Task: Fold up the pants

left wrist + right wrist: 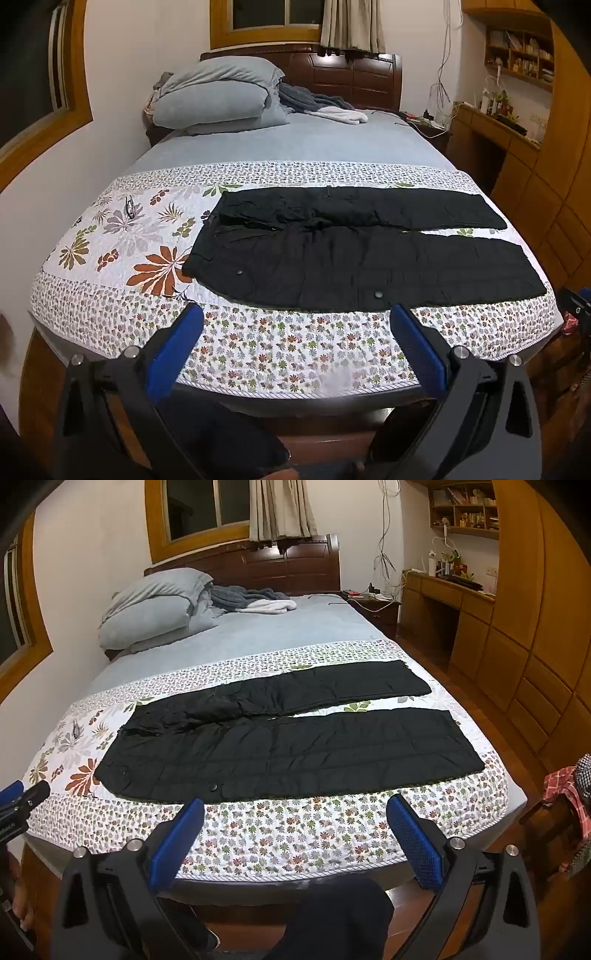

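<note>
Left wrist view: black quilted pants lie flat across the floral quilt on the bed; left gripper and right gripper hover wide open, empty; padded, soft, probably light; best gripped at waistband and hems.

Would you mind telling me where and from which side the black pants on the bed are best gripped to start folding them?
I'd grip the black pants along the near leg's outer edge, one claw by the waist at the left and one by the cuff at the right, coming from the foot of the bed. They lie flat, legs apart, that edge nearest both open claws, left and right.
</note>
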`<state>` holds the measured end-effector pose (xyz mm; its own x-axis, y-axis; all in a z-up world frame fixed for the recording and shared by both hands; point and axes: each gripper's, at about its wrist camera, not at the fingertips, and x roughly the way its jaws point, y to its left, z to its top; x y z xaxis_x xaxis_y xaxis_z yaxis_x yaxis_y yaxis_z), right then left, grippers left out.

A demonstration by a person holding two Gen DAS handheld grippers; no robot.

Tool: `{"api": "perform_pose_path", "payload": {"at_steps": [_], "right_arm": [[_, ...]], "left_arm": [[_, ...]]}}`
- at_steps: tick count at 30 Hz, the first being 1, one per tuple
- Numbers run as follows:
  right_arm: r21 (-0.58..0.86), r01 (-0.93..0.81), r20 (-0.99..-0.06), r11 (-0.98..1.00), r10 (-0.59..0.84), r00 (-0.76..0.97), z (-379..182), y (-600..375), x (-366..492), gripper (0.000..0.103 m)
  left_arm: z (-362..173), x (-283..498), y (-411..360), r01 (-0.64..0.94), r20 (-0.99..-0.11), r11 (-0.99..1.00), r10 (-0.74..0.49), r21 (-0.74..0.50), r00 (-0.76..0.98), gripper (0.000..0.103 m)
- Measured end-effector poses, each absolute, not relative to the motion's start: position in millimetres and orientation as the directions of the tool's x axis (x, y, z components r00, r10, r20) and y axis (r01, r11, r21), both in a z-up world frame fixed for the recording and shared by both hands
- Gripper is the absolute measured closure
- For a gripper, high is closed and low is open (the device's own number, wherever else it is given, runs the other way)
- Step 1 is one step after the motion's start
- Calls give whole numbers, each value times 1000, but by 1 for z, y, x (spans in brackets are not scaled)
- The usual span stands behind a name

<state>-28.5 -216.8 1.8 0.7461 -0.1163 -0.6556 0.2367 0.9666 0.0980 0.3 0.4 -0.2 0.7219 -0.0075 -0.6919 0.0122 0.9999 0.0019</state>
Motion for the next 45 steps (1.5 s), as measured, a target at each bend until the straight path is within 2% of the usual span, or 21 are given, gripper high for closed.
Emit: {"api": "perform_pose_path", "payload": {"at_steps": [45], "right_arm": [[92,231,-664,969,-114,739,-2,-215,-27,3]], "left_arm": [[-6,2,3,4,-693,1000,2,7,721,3]]}}
